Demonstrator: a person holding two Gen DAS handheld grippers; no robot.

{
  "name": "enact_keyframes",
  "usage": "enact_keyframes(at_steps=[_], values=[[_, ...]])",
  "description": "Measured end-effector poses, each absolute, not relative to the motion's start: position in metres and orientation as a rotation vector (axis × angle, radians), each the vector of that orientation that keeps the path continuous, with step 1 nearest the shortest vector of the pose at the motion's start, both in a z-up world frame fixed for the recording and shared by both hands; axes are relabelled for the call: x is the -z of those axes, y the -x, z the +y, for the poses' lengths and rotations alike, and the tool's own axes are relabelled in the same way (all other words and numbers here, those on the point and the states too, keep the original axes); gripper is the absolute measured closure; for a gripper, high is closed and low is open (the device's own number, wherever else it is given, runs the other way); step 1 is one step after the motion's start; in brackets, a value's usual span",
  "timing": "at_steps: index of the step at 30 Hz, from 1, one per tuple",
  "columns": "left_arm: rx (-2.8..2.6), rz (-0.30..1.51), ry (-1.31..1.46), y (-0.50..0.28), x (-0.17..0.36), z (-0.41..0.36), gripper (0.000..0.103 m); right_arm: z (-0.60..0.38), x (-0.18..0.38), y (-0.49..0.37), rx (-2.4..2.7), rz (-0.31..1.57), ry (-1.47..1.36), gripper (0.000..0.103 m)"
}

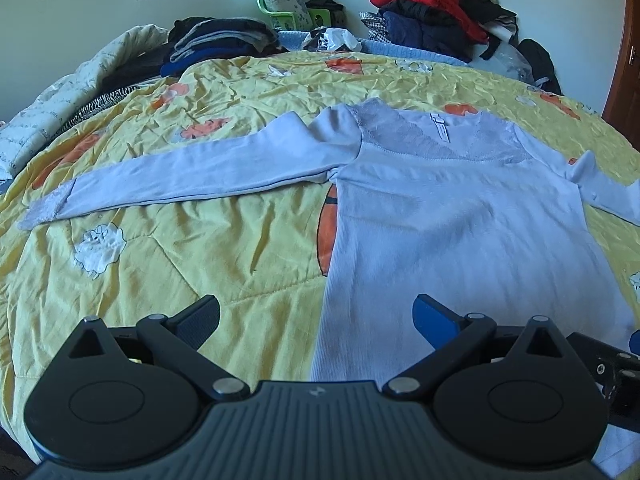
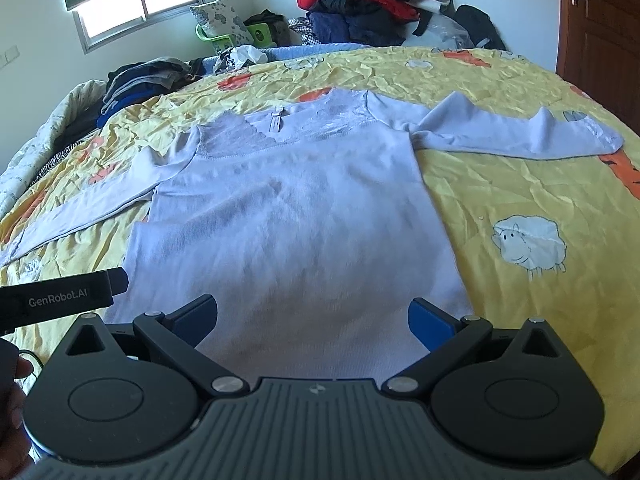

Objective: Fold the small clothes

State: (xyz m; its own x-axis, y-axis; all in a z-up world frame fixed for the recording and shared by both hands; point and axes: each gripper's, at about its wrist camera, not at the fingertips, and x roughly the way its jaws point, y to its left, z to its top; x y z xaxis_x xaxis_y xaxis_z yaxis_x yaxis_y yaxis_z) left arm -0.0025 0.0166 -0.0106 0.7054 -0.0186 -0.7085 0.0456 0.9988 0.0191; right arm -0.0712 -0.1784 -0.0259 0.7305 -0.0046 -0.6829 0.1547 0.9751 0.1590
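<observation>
A pale lilac long-sleeved top [image 1: 460,216] [image 2: 296,216] lies flat on the yellow bedspread [image 1: 192,264] [image 2: 520,184], neck away from me, both sleeves spread out sideways. Its left sleeve [image 1: 192,172] stretches far to the left; its right sleeve [image 2: 516,136] reaches right. My left gripper [image 1: 316,320] hovers open over the hem's left edge, nothing between its fingers. My right gripper [image 2: 312,320] stands open above the hem's middle, also empty. The left gripper's body [image 2: 60,300] shows at the left edge of the right wrist view.
Folded dark clothes [image 1: 224,40] [image 2: 148,76] sit at the bed's far left. A heap of red and dark garments [image 1: 432,12] [image 2: 368,0] rises at the far right. A green basket [image 1: 288,16] stands by the window; a wooden door [image 2: 600,20] is on the right.
</observation>
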Motion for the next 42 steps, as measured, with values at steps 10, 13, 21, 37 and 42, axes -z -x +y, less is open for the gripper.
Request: enact_keyframes(at_steps=[10, 13, 21, 37, 42], values=[[0.037, 0.776, -0.035, 0.004, 0.009, 0.018, 0.000, -0.174, 0.025, 0.071, 0.073, 0.728, -0.192, 0.000], [0.035, 0.768, -0.034, 0.004, 0.009, 0.017, 0.000, -0.173, 0.024, 0.072, 0.072, 0.715, -0.187, 0.000], [0.041, 0.757, -0.062, 0.001, 0.007, 0.008, 0.000, -0.176, 0.024, 0.076, 0.070, 0.699, -0.186, 0.000], [0.031, 0.726, -0.080, 0.008, 0.006, 0.011, 0.000, -0.170, 0.021, 0.080, 0.029, 0.646, -0.148, 0.000], [0.040, 0.745, -0.079, 0.008, 0.010, 0.009, 0.000, -0.175, 0.023, 0.081, 0.052, 0.656, -0.164, 0.000]])
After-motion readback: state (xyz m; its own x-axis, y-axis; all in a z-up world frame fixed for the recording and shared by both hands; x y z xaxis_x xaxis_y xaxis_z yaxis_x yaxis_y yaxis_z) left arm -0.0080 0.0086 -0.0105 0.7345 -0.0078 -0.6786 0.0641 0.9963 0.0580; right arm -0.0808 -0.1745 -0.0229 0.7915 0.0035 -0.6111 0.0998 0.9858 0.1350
